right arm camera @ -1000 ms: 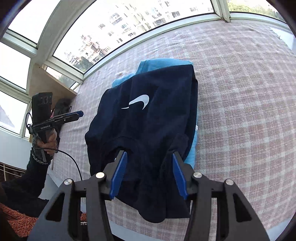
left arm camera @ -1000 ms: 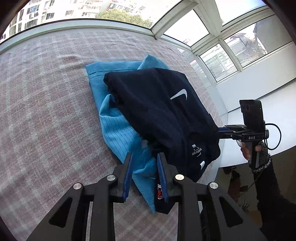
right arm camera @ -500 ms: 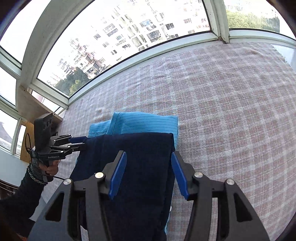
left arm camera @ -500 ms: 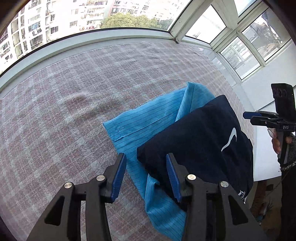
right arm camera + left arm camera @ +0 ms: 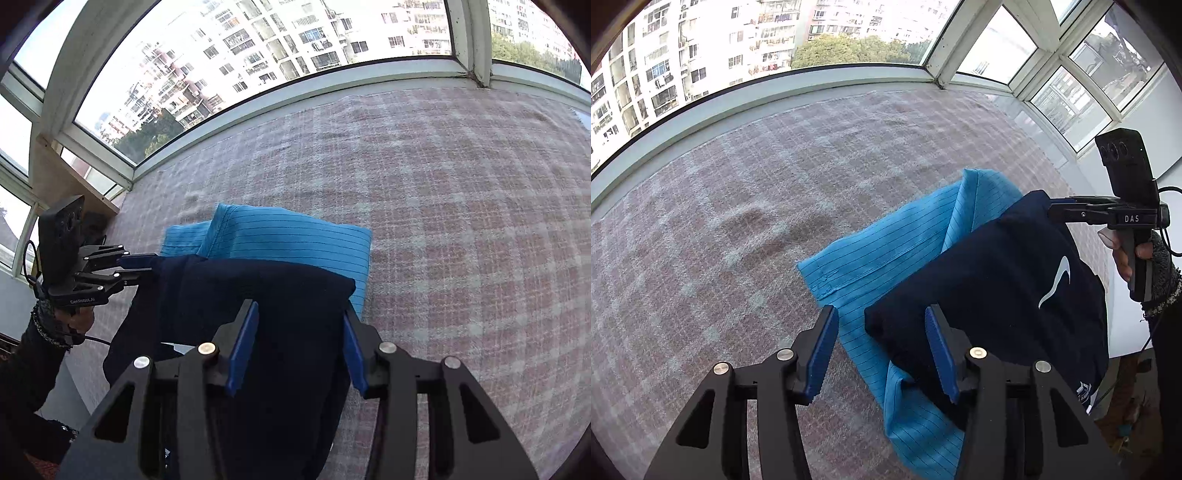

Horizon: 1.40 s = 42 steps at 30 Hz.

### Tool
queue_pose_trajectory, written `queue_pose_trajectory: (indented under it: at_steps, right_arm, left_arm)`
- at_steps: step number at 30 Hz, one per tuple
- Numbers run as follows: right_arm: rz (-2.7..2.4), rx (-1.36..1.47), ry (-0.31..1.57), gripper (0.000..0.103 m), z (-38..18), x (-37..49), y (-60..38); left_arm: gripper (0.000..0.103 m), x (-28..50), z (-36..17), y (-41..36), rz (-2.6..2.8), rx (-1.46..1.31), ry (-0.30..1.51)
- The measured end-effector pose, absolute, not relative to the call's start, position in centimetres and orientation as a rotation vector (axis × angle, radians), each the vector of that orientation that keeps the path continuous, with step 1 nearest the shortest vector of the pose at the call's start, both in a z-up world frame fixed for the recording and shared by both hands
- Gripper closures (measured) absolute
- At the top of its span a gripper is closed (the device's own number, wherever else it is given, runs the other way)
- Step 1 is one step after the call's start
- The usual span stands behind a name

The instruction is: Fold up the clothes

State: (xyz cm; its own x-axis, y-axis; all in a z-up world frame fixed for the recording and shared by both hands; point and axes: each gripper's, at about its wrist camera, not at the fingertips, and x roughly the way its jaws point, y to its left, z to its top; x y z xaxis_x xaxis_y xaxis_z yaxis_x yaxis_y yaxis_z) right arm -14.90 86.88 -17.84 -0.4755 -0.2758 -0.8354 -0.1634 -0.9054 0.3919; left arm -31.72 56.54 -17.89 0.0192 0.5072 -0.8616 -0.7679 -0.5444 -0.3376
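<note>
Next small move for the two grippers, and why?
Probably close both on the dark navy swoosh-logo garment: the left gripper and right gripper stand open, each straddling one corner of it where it lies on the light blue striped garment.

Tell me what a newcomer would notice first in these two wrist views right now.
First, the navy shirt with its white swoosh, draped over the bright blue striped garment on the pink plaid cloth. Next, both open grippers at the navy shirt's top edge: the left gripper at one corner, the right gripper at the other.
</note>
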Motion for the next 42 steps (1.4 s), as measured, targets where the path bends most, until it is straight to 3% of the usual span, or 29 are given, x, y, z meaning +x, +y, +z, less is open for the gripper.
queue_pose_trajectory:
  at_steps: [4, 6, 14, 19, 23, 24, 26, 28, 30, 32, 37, 42]
  right_arm:
    - [-2.616, 1.526, -0.59, 0.089, -16.6, -13.9, 86.6]
    - [-2.627, 1.499, -0.574, 0.09, -15.8, -13.4, 86.2]
    - [-2.705, 1.357, -0.467, 0.092, -11.0, -13.4, 84.8]
    - [-2.712, 1.57, -0.454, 0.092, -16.1, -17.3, 86.5]
    - [-2.704, 1.719, -0.438, 0.081, -18.6, -17.8, 86.6]
    - [-2.749, 1.704, -0.441, 0.081, -17.8, -17.4, 86.7]
    - [-2.859, 1.698, -0.372, 0.081, -15.5, -16.1, 86.4]
    - [-2.911, 1.685, -0.307, 0.078, -13.5, -14.4, 85.1]
    - [-2.904, 1.654, -0.263, 0.065, -11.9, -12.5, 82.9]
    - [-2.881, 1.621, -0.176, 0.06, -11.7, -10.3, 79.6]
    - [-2.848, 1.737, 0.008, 0.059, -15.0, -6.6, 74.2]
    - [-2.864, 1.898, -0.233, 0.058, -18.5, -5.6, 75.1]
  left_arm:
    - [0.084, -30.6, -17.1, 56.5, 1.719, -1.253, 0.32]
    - [0.09, -30.2, -16.3, 56.2, 1.735, -1.211, 0.321]
    - [0.093, -30.4, -11.9, 53.9, 1.747, -1.134, 0.189]
    - [0.093, -31.9, -11.9, 54.2, 1.797, -1.098, 0.193]
    - [0.091, -34.2, -17.6, 55.9, 1.773, -1.288, 0.203]
    - [0.087, -34.2, -18.1, 55.9, 1.783, -1.301, 0.224]
    - [0.077, -33.7, -17.4, 55.2, 1.834, -1.268, 0.265]
    - [0.076, -33.0, -15.7, 54.1, 1.895, -1.216, 0.318]
    - [0.076, -31.8, -13.6, 53.0, 1.902, -1.185, 0.33]
    - [0.073, -29.6, -11.6, 52.3, 1.859, -1.149, 0.33]
    - [0.067, -22.1, -11.3, 53.3, 1.683, -1.112, 0.395]
    - [0.065, -18.1, -15.4, 54.7, 1.635, -1.166, 0.518]
